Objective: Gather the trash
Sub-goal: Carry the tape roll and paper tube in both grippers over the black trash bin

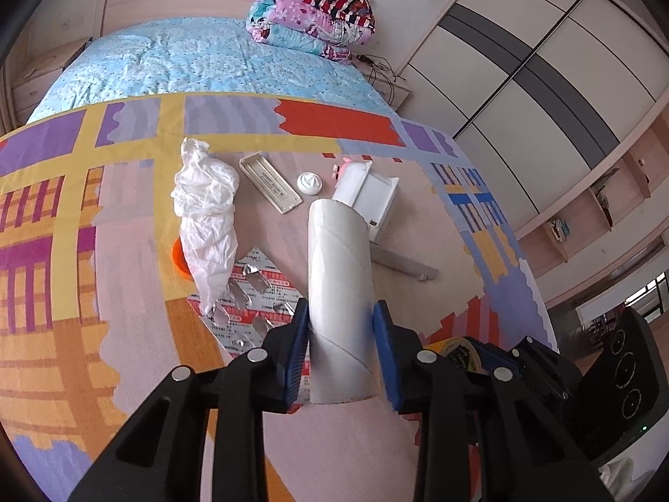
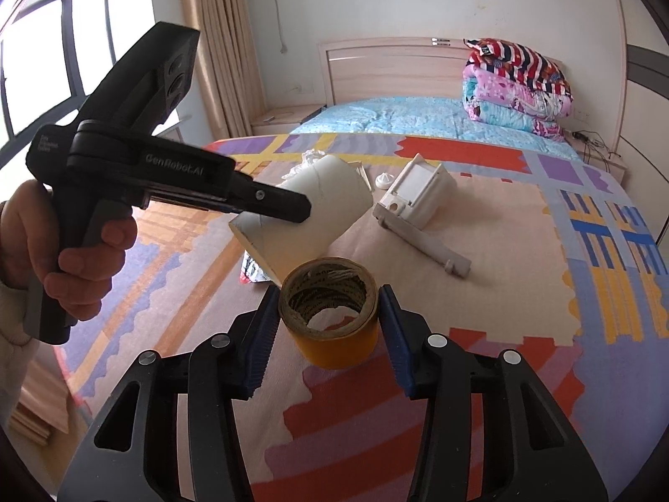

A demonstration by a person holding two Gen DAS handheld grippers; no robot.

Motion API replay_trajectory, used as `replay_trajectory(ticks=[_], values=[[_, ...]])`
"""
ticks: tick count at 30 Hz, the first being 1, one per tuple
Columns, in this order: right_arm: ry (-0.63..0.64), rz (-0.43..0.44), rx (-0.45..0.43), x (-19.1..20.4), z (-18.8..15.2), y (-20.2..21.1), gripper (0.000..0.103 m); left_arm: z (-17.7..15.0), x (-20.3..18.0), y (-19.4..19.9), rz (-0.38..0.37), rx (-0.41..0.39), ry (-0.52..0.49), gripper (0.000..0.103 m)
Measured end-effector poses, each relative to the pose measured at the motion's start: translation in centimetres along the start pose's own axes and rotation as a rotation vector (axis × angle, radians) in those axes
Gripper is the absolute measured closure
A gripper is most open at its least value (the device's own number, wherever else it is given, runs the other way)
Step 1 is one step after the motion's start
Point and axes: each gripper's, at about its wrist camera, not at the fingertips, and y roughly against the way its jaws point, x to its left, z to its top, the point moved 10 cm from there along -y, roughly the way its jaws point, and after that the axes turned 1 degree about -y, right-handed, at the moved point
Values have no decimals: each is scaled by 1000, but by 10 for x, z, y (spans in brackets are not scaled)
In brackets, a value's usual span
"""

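Note:
My left gripper (image 1: pixel 340 313) is shut on a white cardboard tube (image 1: pixel 338 272), its blue pads pressed on both sides of the tube's lower part. The right wrist view shows that tube (image 2: pixel 322 213) tilted and off the mat, with a hand (image 2: pixel 79 259) on the left gripper's handle. My right gripper (image 2: pixel 329 305) is shut on a yellow tape roll (image 2: pixel 334 343), open end up, just in front of the tube. The same tape roll (image 1: pixel 455 349) shows at the lower right of the left wrist view.
On the patterned mat (image 1: pixel 125 334) lie a crumpled white bag (image 1: pixel 207 217), a foil blister pack (image 1: pixel 251 293), an orange object (image 1: pixel 180 257), a flat beige case (image 1: pixel 269 182), a white cap (image 1: pixel 309 183) and a white plastic holder (image 2: pixel 422 192). Folded quilts (image 1: pixel 313 12) sit at the headboard.

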Motion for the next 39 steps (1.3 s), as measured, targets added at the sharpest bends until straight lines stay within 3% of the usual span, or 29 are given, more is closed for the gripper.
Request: replay_trajectory(ticks=[7, 14, 27, 34, 39], values=[[16, -2, -24, 3, -6, 26, 56, -18, -24, 31, 6, -46, -53, 73], [55, -29, -67, 15, -17, 60, 56, -55, -53, 66, 0, -70, -113, 73], [117, 5, -103, 48, -48, 126, 56, -129, -93, 123, 0, -128, -183, 73], [123, 23, -80, 61, -78, 142, 56, -177, -102, 137, -23, -128, -170, 73], [125, 47, -18, 68, -108, 135, 56, -214, -107, 135, -12, -100, -177, 73]])
